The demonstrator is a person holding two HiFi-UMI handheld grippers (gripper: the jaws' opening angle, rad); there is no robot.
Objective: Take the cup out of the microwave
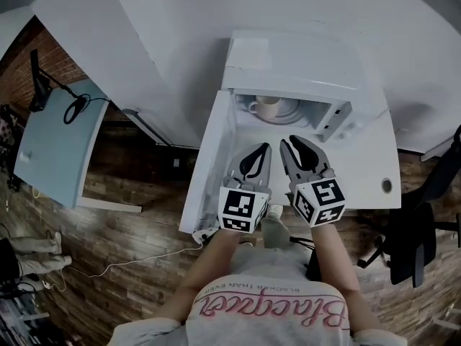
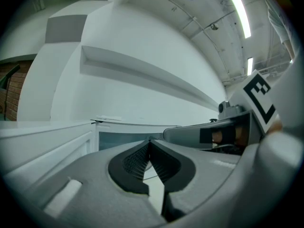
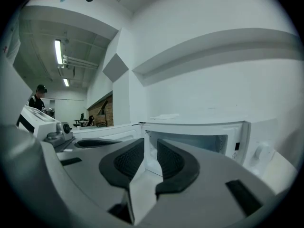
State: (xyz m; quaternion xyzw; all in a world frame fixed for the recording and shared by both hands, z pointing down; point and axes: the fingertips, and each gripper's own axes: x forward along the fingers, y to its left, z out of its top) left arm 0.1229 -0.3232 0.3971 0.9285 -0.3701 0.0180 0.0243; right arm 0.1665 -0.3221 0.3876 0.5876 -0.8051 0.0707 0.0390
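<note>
where white table meets wall, microwave stands; plank floor.

The left claw, tips together and empty, faces the open microwave, right claw beside it.

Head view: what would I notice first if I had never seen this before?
A white microwave stands on the white table, its door open to the left, with a cream cup sitting inside. Just in front of it, the left gripper and right gripper, each carrying a black-and-white marker cube, point at the opening.
</note>
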